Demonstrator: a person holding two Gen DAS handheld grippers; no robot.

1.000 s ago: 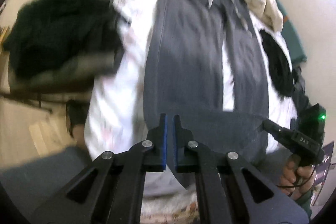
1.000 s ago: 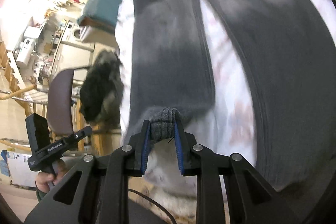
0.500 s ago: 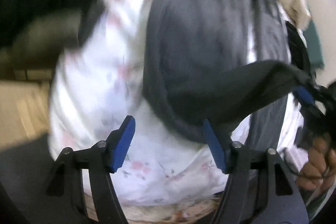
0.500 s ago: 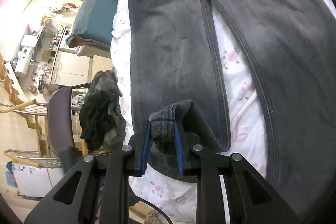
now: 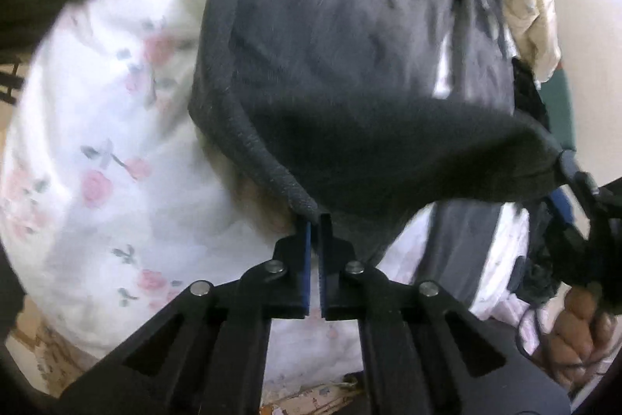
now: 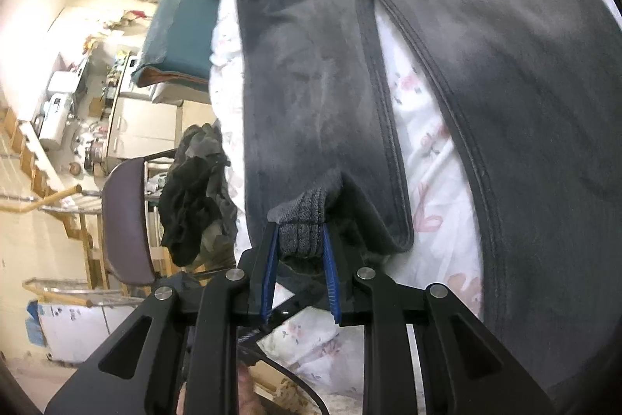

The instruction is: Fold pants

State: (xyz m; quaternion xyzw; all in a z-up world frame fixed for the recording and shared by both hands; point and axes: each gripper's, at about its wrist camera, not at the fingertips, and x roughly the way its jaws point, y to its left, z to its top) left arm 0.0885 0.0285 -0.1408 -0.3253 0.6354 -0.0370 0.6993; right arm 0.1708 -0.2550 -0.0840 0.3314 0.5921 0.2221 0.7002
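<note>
Grey pants [image 6: 318,96] lie lengthwise on the floral bedsheet [image 5: 109,150], waistband at the far end. The left hand-held gripper [image 5: 315,220], just closed, pinches one cuff hem; the right hand-held gripper [image 6: 299,240] clamps the other ribbed cuff [image 6: 305,220]. The fold probably runs away, toward the waistband.

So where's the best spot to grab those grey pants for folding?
At the leg ends. The pants lie flat on the bedsheet, so the thick ribbed cuff gives the fingers a firm edge, approached from the foot end, as the right gripper shows.
</note>
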